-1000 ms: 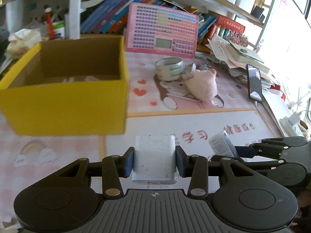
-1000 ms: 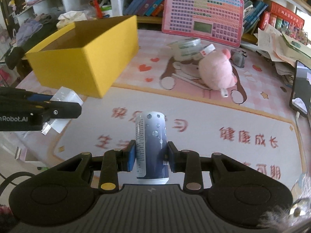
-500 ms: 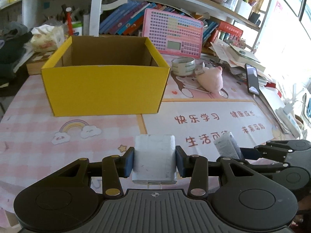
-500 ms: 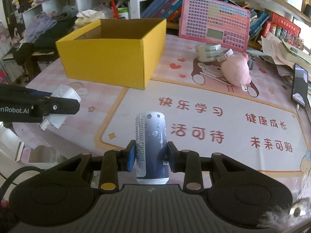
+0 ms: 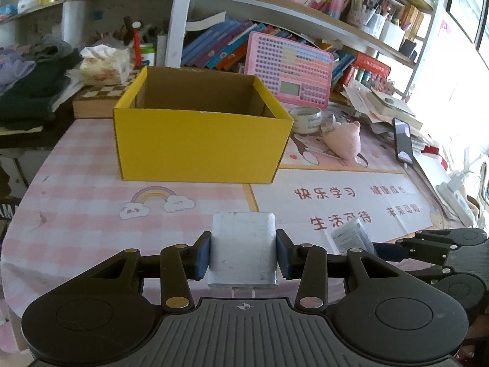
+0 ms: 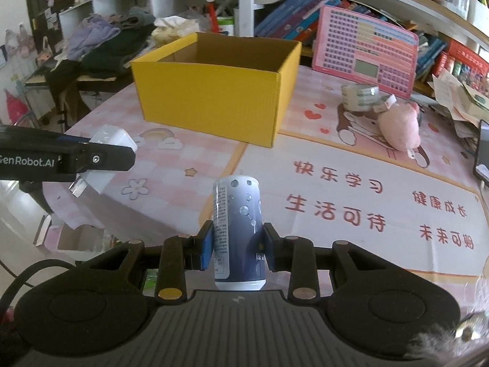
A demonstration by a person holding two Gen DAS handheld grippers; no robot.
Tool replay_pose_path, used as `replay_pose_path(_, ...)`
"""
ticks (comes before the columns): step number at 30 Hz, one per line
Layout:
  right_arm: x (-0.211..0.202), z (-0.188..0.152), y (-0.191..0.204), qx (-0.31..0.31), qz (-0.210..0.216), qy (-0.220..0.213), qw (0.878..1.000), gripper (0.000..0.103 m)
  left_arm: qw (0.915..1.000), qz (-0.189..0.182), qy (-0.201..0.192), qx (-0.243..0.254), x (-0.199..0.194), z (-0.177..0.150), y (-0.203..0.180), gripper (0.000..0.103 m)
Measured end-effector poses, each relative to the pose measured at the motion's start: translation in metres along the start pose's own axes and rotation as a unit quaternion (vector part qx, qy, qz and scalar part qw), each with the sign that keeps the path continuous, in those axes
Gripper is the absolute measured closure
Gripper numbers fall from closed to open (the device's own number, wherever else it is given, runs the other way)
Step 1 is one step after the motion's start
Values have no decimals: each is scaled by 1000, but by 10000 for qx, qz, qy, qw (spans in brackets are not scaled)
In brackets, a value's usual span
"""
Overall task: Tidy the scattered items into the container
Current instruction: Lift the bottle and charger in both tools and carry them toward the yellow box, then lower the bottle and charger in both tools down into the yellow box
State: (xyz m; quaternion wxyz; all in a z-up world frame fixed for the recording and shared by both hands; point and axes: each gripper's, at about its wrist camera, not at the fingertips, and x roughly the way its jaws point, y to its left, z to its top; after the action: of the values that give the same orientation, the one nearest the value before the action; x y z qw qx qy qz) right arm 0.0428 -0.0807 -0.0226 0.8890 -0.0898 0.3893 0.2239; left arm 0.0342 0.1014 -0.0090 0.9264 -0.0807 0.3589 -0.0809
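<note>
An open yellow cardboard box (image 5: 198, 140) stands on the pink table, also in the right wrist view (image 6: 214, 91). My left gripper (image 5: 243, 255) is shut on a white charger block (image 5: 243, 250), held above the table's near edge, well short of the box. My right gripper (image 6: 237, 249) is shut on a dark blue can (image 6: 237, 229), held upright to the right of the left gripper. The can also shows in the left wrist view (image 5: 353, 238). A tape roll (image 6: 359, 96) and a pink plush pig (image 6: 397, 127) lie right of the box.
A pink toy keyboard (image 5: 288, 68) leans against the bookshelf behind the box. A phone (image 5: 403, 140) and paper stacks (image 5: 385, 104) lie at the right. Clothes (image 5: 27, 79) and a tissue pack (image 5: 104, 61) sit left of the box.
Both grippers have pulled back and up from the box, each still holding its item; the box now looks smaller and farther away.
</note>
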Motion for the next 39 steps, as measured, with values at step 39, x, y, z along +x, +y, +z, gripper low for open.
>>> replay_pose_path(39, 56, 205, -35, -479, 884, -1457, 9842, 72, 9892, 619, -1225, 506, 62, 164, 24, 61)
